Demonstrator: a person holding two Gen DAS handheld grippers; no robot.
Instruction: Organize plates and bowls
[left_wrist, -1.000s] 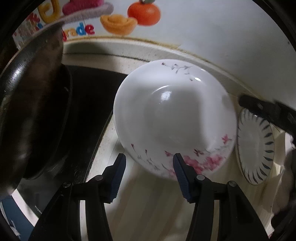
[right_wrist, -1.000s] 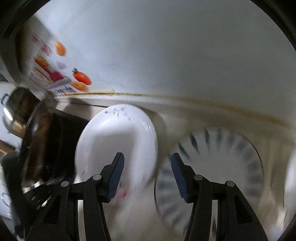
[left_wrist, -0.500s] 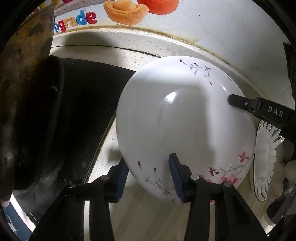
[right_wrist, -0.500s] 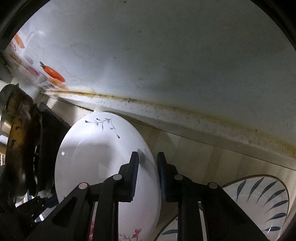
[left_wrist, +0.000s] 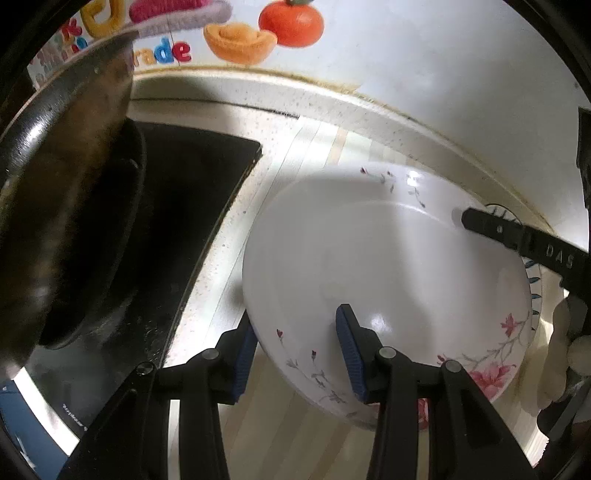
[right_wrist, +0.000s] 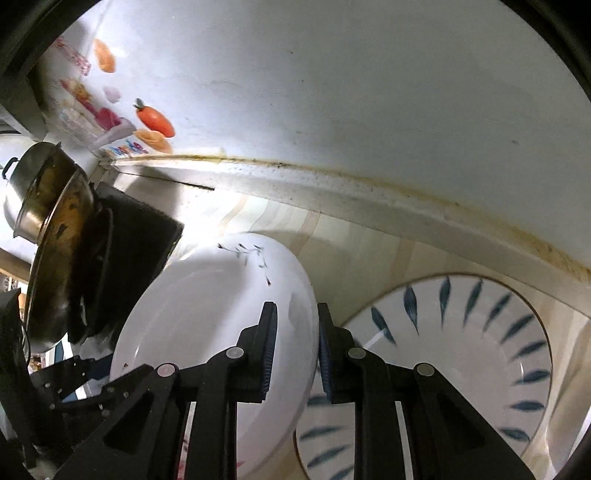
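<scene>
While the white wall (right_wrist: 369, 92) fills the far side of both your views, the pale striped counter (left_wrist: 295, 158) runs under it, with a black stovetop (left_wrist: 192, 192) at nine o'clock and a dark wok (left_wrist: 66, 192) tilted over it. Your task's thing, the white flowered bowl (left_wrist: 388, 280), sits tipped up at the centre of your left view, its rim held from both sides. Behind it at three o'clock lies the plate with blue leaf marks (right_wrist: 461, 350), flat on the counter, and the bowl's edge overlaps it. Your left gripper (left_wrist: 295, 347) is clamped on the bowl's near rim, one finger inside and one outside. Your right gripper (right_wrist: 295, 350) pinches the opposite rim, fingers close together around the edge. A fruit sticker (left_wrist: 240, 37) sits on the wall at twelve o'clock.
</scene>
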